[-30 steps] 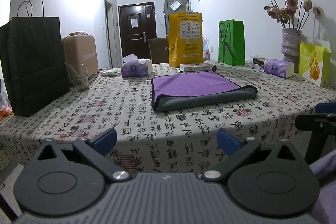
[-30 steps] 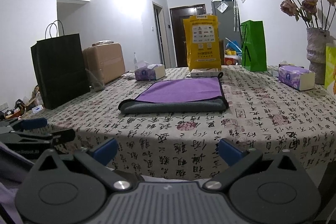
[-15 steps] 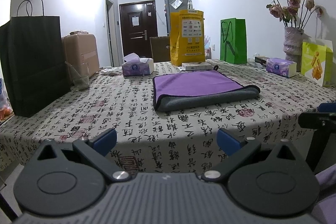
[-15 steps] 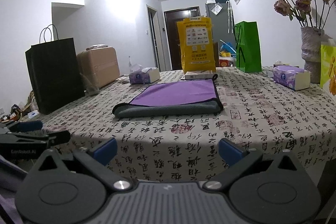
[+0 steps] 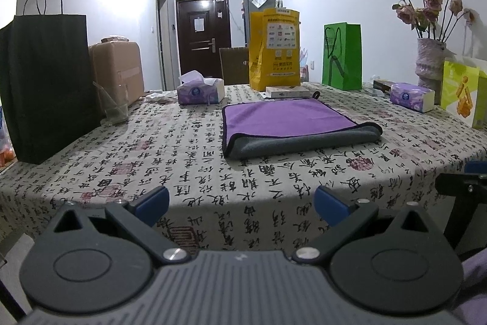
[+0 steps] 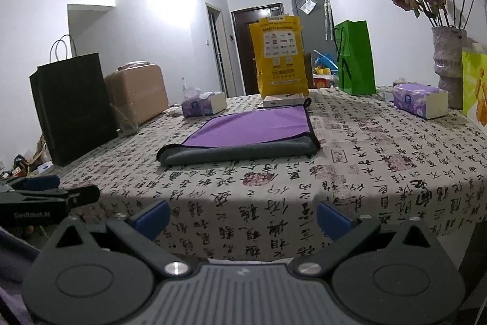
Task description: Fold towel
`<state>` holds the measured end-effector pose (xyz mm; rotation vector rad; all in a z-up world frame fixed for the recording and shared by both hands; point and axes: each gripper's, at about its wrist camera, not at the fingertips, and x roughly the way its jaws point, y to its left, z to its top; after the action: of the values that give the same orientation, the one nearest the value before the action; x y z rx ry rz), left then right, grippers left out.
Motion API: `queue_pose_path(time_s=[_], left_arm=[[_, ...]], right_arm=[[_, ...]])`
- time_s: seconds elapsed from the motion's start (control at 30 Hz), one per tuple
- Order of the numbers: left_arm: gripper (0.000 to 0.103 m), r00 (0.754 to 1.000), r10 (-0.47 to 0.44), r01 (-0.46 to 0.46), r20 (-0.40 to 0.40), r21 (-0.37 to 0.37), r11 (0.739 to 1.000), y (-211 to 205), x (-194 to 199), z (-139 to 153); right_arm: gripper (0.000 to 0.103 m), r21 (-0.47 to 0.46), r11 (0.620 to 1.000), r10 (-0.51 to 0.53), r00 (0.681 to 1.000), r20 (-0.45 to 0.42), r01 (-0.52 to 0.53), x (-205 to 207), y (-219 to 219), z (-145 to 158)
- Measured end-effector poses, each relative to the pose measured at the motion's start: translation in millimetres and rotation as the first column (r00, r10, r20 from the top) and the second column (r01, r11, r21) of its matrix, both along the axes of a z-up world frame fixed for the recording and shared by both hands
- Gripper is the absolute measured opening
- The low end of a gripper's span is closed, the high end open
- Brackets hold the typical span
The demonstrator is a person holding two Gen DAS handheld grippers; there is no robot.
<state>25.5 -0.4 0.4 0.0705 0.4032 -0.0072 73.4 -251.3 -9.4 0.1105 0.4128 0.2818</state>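
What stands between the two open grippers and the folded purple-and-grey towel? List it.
Nothing visible. Only bare patterned tablecloth lies between the left gripper, the right gripper and the folded purple-and-grey towel. Bags, tissue boxes and the vase stand beside or behind it.

- At three o'clock in the left wrist view, we see the right claw (image 5: pixel 468 172) cut off by the frame edge, so its jaws cannot be judged there.
- At nine o'clock in the right wrist view, the left claw (image 6: pixel 76 191) runs off the edge.
- The print on the yellow bag (image 6: pixel 281 57) is too small for us to read.
- The green-yellow bag (image 6: pixel 476 84) is clipped at three o'clock.
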Motion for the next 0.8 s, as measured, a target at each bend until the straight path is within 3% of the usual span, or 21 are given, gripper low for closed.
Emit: queue_pose_path(time_s=[0.6, 0.8], left_arm=[[0.103, 0.998, 0.009, -0.009, -0.062, -0.005, 1.000, 2.7, 57.9, -8.4], [0.103, 0.999, -0.025, 0.027, -0.040, 0.042, 0.999, -3.6, 92.7, -5.0]], right_arm=[[0.103, -0.021, 0.995, -0.103, 0.995, -0.019, 0.102, 52.0, -14.4, -7.4], [0.103, -0.145, 0.978, -0.140, 0.988, 0.060, 0.147, 83.3, -11.9, -11.2]])
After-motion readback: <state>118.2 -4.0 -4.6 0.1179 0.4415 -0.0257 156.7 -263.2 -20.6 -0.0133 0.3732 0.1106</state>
